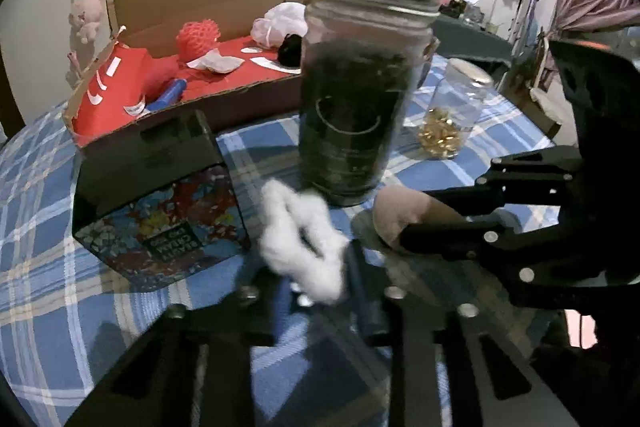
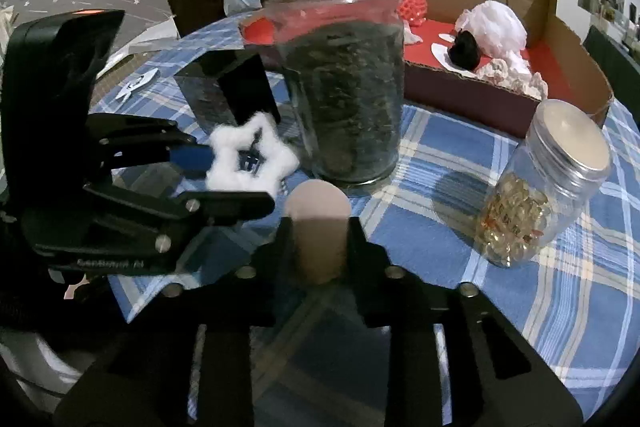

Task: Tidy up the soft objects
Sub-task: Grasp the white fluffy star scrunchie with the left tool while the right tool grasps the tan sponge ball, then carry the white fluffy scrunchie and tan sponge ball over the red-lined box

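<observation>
My left gripper is shut on a white fluffy scrunchie, held just above the table in front of a tall jar of dark leaves. In the right wrist view the left gripper and the scrunchie show at the left. My right gripper is shut on a beige foam sponge, close beside the scrunchie; the sponge also shows in the left wrist view. A cardboard box with a red lining at the back holds several soft items.
A small jar of gold beads stands at the right. A black box with a floral side stands left of the tall jar. The table has a blue checked cloth. The tall jar stands right in front of both grippers.
</observation>
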